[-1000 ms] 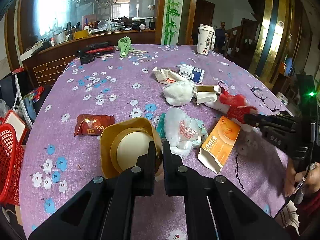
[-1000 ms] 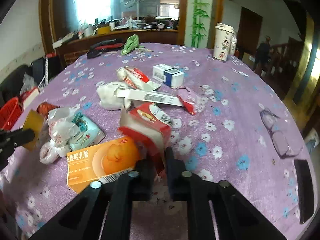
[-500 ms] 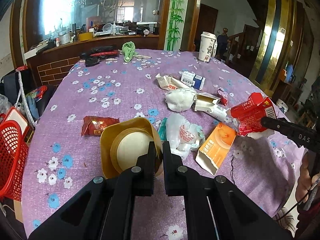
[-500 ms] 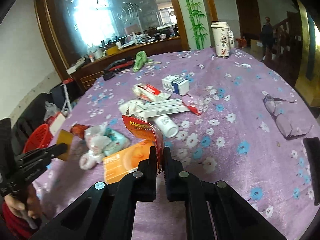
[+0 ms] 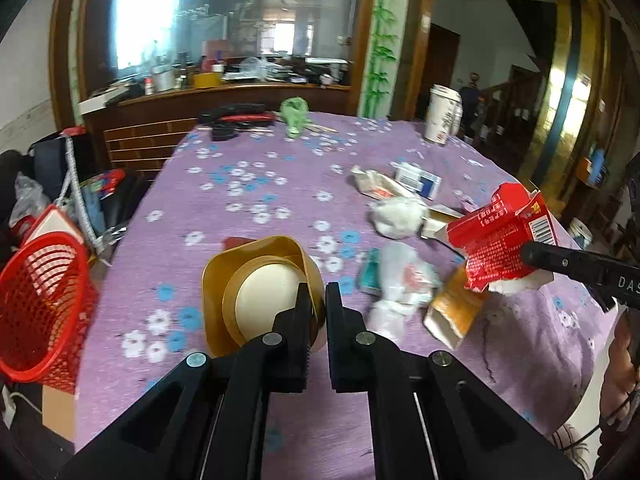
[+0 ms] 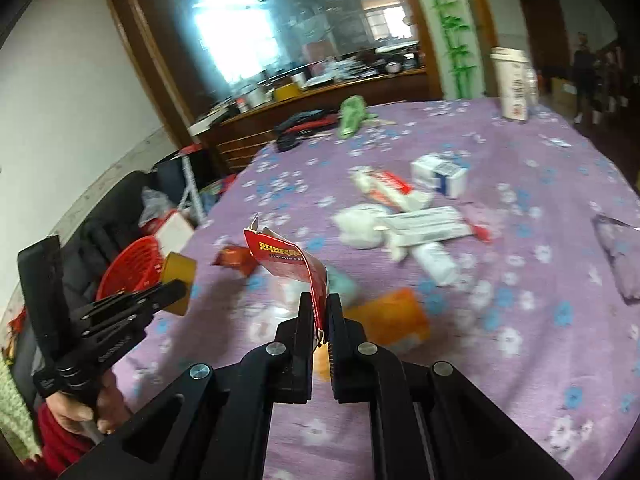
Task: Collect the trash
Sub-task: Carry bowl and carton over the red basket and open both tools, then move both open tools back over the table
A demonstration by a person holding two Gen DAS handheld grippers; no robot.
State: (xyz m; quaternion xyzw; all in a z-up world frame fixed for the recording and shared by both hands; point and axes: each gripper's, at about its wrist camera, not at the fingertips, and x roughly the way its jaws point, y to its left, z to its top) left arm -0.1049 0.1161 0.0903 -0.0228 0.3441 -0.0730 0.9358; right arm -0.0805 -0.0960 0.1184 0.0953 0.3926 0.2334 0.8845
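My left gripper [image 5: 318, 296] is shut on the rim of a gold paper bowl [image 5: 256, 292] and holds it above the purple flowered table [image 5: 248, 184]. My right gripper [image 6: 319, 306] is shut on a torn red carton [image 6: 294, 264], lifted off the table; the carton also shows in the left wrist view [image 5: 500, 240]. A red mesh basket [image 5: 40, 304] stands off the table's left edge and shows in the right wrist view too [image 6: 132, 264]. An orange box [image 5: 456, 308], crumpled plastic wrappers [image 5: 404, 280] and a white wad [image 5: 394, 216] lie on the table.
Further back lie a blue and white box [image 5: 418, 180], a red and white packet [image 5: 374, 184], a paper cup [image 5: 440, 120], a green cloth [image 5: 296, 118] and dark tools [image 5: 236, 120]. A wooden counter [image 5: 224, 100] stands behind. Bags crowd the floor at left.
Both grippers have risen and swung left towards the red basket, each keeping its load. The red carton is higher above the table than before.
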